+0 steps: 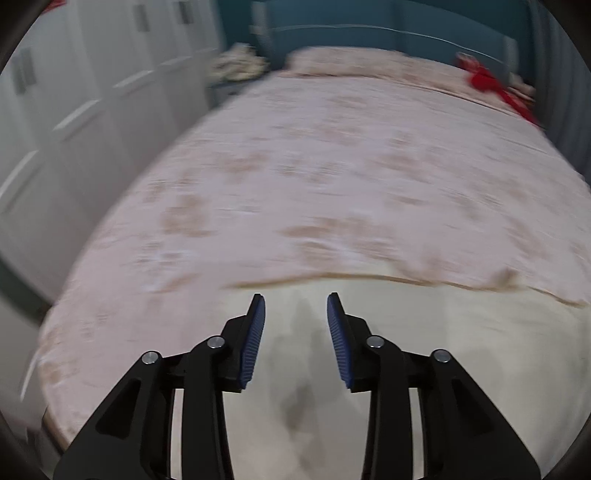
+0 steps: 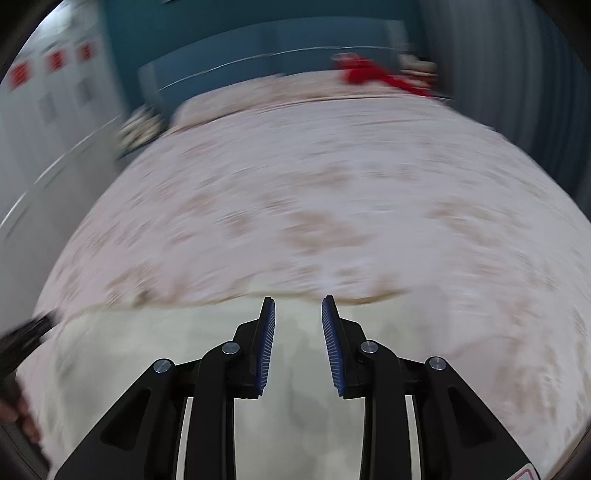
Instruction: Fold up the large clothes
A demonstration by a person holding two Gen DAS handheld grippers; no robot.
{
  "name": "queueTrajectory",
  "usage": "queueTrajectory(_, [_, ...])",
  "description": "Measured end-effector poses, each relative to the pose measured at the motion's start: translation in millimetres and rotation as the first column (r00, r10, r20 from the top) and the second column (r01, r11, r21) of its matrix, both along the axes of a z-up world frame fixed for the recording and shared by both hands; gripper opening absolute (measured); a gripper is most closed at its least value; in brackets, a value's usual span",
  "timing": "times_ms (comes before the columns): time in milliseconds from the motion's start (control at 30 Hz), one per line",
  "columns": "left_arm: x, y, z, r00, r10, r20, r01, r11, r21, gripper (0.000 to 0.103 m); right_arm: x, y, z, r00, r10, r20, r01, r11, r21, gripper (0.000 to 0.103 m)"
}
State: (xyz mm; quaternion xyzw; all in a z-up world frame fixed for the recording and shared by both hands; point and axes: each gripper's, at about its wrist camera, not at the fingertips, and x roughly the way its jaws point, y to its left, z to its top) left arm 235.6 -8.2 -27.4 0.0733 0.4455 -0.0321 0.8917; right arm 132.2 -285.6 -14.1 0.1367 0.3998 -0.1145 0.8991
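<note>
A cream-white garment [image 1: 461,350] lies flat on the near end of the bed; it also shows in the right wrist view [image 2: 147,350]. Its far edge runs across just beyond the fingertips in both views. My left gripper [image 1: 295,297] is open and empty, hovering over the garment. My right gripper [image 2: 298,301] is open and empty, also over the garment. Both views are blurred by motion. The left gripper's body and the hand holding it show at the left edge of the right wrist view [image 2: 22,350].
The bed has a pink floral cover [image 1: 314,166]. A red cloth [image 1: 491,83] lies near the pillows at the far right. A white wardrobe [image 1: 74,92] stands along the left side. A blue headboard [image 1: 369,33] stands behind the bed.
</note>
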Motion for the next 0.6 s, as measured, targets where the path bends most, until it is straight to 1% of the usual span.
queueTrajectory(33, [-2, -13, -5, 1.000, -0.024, -0.013, 0.024, 1.000, 0.002, 0.034, 9, 21, -5, 0.998, 0.063, -0.017, -0.063, 0.998, 0.004, 0.022])
queueTrajectory(100, [-4, -38, -20, 0.997, -0.065, -0.039, 0.066, 0.997, 0.027, 0.034, 19, 45, -16, 0.991, 0.128, -0.041, -0.127, 0.992, 0.008, 0.022])
queueTrajectory(133, [-3, -47, -30, 0.996, -0.073, -0.059, 0.075, 0.997, 0.035, 0.034, 23, 53, -21, 0.988, 0.142, -0.052, -0.142, 0.990, 0.009, 0.022])
queueTrajectory(200, [0, -55, -50, 0.993, -0.061, -0.097, 0.064, 0.998, 0.028, 0.034, 34, 64, -37, 0.981, 0.173, -0.089, -0.171, 0.985, 0.031, 0.021])
queueTrajectory(333, [3, -58, -72, 0.994, -0.041, -0.099, 0.047, 0.997, 0.055, 0.034, 42, 66, -67, 0.974, 0.173, -0.147, -0.168, 0.985, 0.042, 0.021])
queueTrajectory(400, [4, -58, -79, 0.994, -0.044, -0.097, 0.051, 0.997, 0.063, 0.034, 43, 63, -75, 0.974, 0.168, -0.154, -0.160, 0.985, 0.060, 0.019])
queueTrajectory(467, [3, -58, -84, 0.995, -0.047, -0.090, 0.053, 0.997, 0.063, 0.035, 45, 63, -83, 0.973, 0.162, -0.162, -0.154, 0.986, 0.064, 0.018])
queueTrajectory(600, [1, -58, -94, 0.997, -0.045, -0.057, 0.049, 0.997, 0.059, 0.035, 48, 70, -95, 0.971, 0.167, -0.172, -0.167, 0.986, 0.016, 0.018])
